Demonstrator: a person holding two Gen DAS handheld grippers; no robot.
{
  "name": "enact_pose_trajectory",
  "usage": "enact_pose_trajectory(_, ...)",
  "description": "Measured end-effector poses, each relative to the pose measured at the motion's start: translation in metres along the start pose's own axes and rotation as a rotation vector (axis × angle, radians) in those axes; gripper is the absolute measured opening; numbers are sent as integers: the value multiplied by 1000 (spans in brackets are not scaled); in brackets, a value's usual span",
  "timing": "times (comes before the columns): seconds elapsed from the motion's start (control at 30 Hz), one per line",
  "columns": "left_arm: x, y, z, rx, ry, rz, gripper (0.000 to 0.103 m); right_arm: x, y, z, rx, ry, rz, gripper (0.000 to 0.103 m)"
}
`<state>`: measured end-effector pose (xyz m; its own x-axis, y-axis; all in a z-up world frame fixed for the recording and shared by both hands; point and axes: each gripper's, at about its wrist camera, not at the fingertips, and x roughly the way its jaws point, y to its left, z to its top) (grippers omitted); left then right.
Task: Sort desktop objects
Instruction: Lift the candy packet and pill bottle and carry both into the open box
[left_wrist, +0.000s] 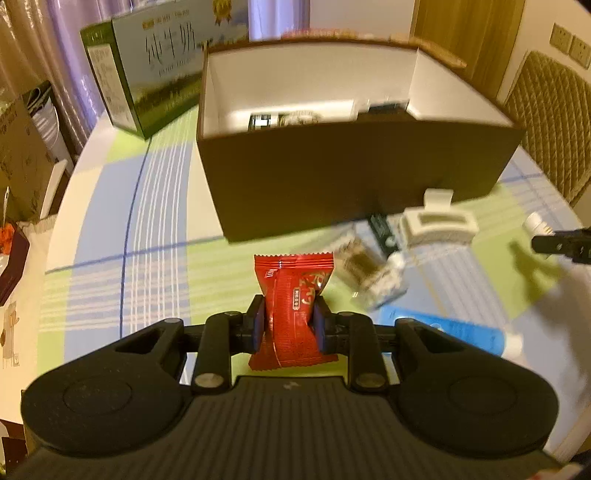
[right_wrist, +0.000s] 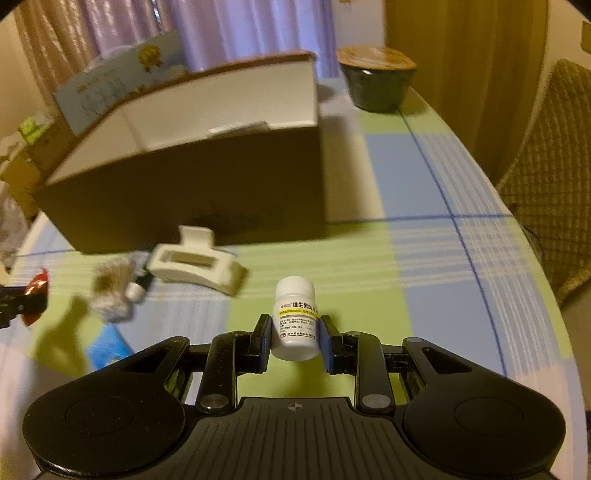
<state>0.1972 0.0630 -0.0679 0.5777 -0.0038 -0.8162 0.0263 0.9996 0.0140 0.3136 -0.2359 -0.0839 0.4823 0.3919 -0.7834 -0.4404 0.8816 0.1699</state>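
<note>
Red packet (left_wrist: 291, 310) pinched in left gripper (left_wrist: 289, 325), white bottle (right_wrist: 295, 321) in right gripper (right_wrist: 295, 341)

The open box (left_wrist: 354, 177) stands straight ahead on the desk (right_wrist: 424, 173), its tall dark front wall blocking any low path; its top is open and unobstructed. Just in front of that wall a cluster narrows the way: a white clip (right_wrist: 195, 264), a small clear packet (right_wrist: 110, 288) and a blue pouch (left_wrist: 454, 328) lie close together. To the right of the box, a wide strip of checked cloth is bare up to a dark pot (right_wrist: 376, 81) at the far edge. To the left, a milk carton (left_wrist: 147, 74) stands just beside the box's far corner.
</note>
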Motion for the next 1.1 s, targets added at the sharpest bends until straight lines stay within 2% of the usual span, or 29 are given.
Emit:
enact_pose_trajectory(0.37,-34,-3,37,-25,-107,-65,22,-23,33,35,-32,-60,187,24)
enact_pose_trajectory(0.53,-42,0,67,-4,-172,-80,22,-28,50,68,-64,-114,259,24)
enact_pose_trajectory(0.7,-36,4,99,29,-209,-74,22,-19,68,104,-115,-158,281,24)
enact_pose_trajectory(0.87,-9,15,128,11,-170,-80,22,8,80,134,-136,-136,299,24)
enact_pose_trajectory(1.1,44,20,155,5,-17,-72,22,63,95,153,-208,-2,278,24)
